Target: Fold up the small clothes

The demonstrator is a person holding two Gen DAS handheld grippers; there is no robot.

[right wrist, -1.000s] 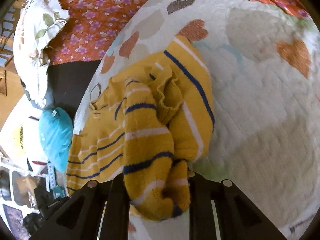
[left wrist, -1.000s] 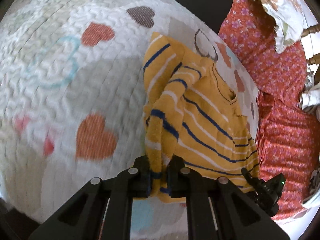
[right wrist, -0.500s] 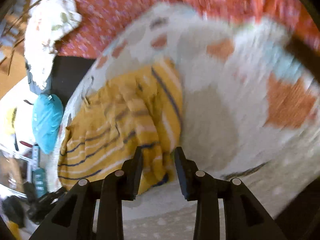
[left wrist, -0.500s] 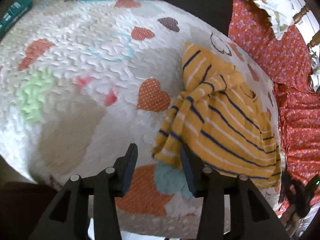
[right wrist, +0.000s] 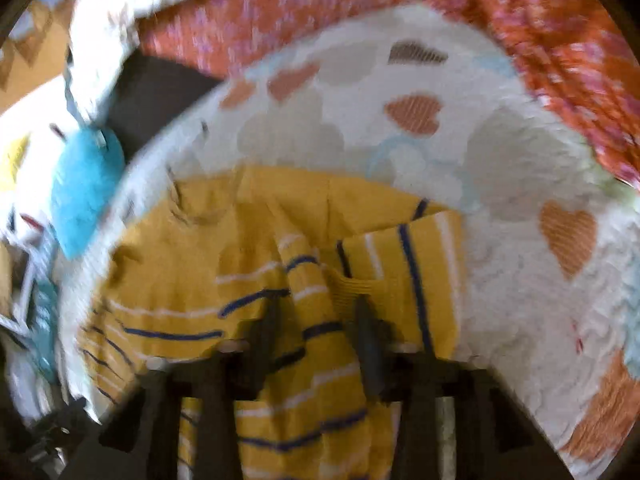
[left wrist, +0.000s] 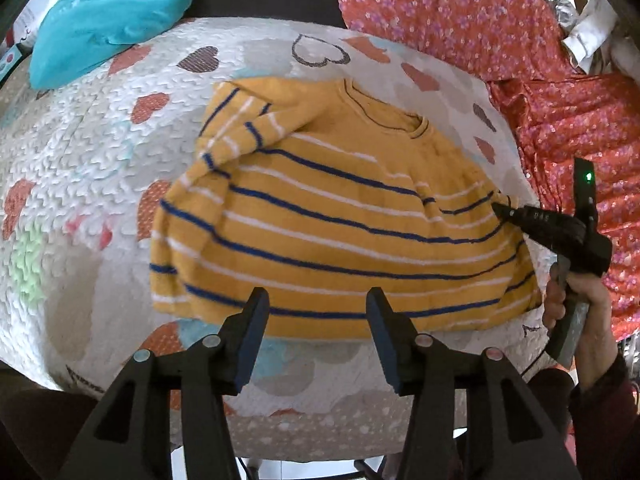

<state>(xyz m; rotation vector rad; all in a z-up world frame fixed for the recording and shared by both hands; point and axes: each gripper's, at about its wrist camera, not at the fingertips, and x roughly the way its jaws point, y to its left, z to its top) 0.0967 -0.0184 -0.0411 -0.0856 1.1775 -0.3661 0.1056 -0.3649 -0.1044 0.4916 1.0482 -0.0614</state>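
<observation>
The two black fingers of the left gripper [left wrist: 314,334] stand wide apart and hold nothing; their tips hang just over the near hem of the yellow knitted sweater with blue and white stripes [left wrist: 340,232]. The right gripper [right wrist: 316,344] has its dark fingers spread too, with a raised fold of the same sweater [right wrist: 280,312] lying between them. This view is blurred, so I cannot tell whether the fingers press the cloth or are only around it.

The sweater lies flat on the white quilted blanket with heart patterns [left wrist: 80,152], its neck opening turned away from the left camera. The sleeve on the left side of that picture is folded over the body. In the left wrist view the right gripper [left wrist: 504,212] touches the other edge of the sweater, near the striped sleeve, and the person's right hand [left wrist: 580,304] grips its handle.

A turquoise cushion [left wrist: 108,16] rests beyond the far left corner of the blanket. A red fabric with small flowers [left wrist: 460,20] lies beyond the far right side, touching the blanket's edge.
</observation>
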